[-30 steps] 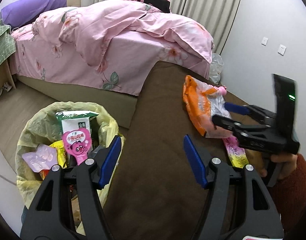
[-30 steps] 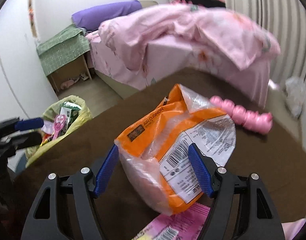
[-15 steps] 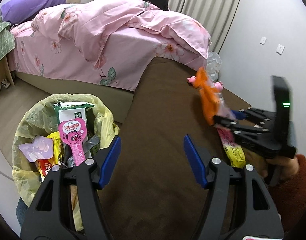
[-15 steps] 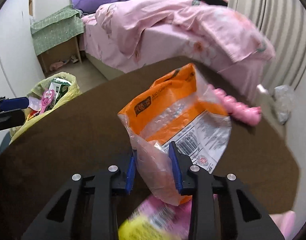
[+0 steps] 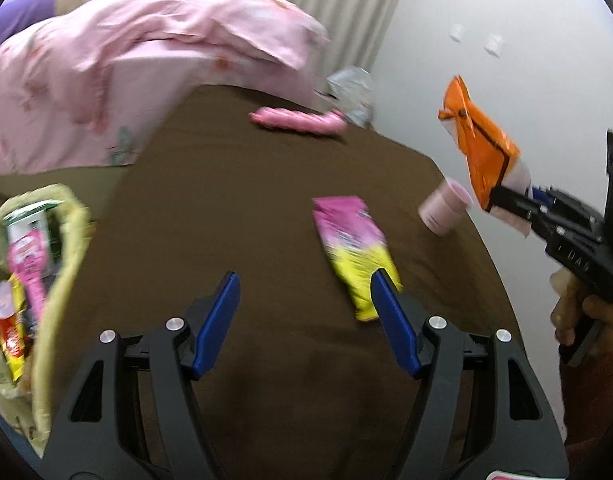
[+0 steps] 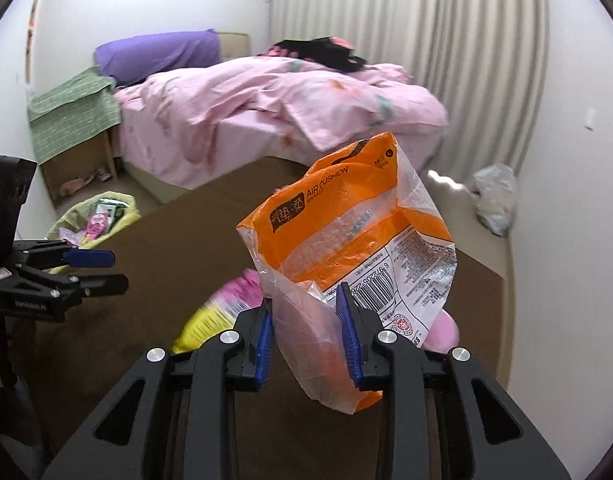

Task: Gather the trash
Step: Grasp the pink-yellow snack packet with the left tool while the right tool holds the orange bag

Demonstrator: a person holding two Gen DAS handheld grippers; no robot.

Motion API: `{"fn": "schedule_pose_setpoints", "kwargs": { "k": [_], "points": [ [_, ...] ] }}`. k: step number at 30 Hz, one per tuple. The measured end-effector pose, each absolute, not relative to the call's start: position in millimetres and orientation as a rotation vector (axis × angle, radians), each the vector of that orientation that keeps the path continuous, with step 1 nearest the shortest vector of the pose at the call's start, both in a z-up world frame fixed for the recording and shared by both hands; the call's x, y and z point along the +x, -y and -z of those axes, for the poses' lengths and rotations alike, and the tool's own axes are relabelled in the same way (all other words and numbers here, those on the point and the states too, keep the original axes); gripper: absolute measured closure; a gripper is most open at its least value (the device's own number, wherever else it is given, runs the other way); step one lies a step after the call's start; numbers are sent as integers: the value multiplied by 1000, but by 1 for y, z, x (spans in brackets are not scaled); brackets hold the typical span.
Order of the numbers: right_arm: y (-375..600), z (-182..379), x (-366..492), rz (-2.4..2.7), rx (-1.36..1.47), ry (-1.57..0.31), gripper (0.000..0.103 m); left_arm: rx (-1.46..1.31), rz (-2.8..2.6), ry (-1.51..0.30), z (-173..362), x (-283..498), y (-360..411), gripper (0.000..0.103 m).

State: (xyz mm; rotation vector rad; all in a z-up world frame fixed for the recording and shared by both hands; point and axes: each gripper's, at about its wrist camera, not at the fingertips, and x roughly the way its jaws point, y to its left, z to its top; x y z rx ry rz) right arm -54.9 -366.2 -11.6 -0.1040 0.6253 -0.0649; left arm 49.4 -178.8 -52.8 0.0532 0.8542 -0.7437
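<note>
My right gripper (image 6: 306,300) is shut on the lower edge of an orange and clear plastic bag (image 6: 346,232), which hangs in the air above the brown table (image 6: 178,240). From the left wrist view, the bag (image 5: 478,152) sticks up from the right gripper (image 5: 506,200) at the right, held in a person's hand. My left gripper (image 5: 303,276) is low over the table, jaws opening with nothing between them. A pink and yellow wrapper (image 5: 352,248) lies just ahead of its right finger. The bin with a yellow-green liner (image 5: 62,248) holds several wrappers at the left.
A pink cup (image 5: 444,204) lies on its side near the table's right edge, and a pink toy (image 5: 298,120) lies at the far edge. A bed with a pink duvet (image 6: 266,100) stands behind. A crumpled clear bag (image 6: 494,196) sits on the floor by the wall.
The right gripper closed on the orange bag and lifted it off the table. The left gripper swung right, away from the bin, toward the pink and yellow wrapper.
</note>
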Motion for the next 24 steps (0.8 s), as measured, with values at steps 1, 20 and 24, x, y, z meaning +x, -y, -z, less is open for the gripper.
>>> {"fn": "schedule_pose_setpoints", "kwargs": {
  "k": [1, 20, 24],
  "points": [
    [372, 13, -63, 76, -91, -623, 74, 76, 760, -860, 55, 45, 189, 39],
    [410, 37, -110, 112, 55, -601, 74, 153, 723, -941, 89, 47, 253, 63],
    [401, 30, -110, 87, 46, -586, 74, 127, 704, -878, 64, 39, 233, 63]
  ]
}}
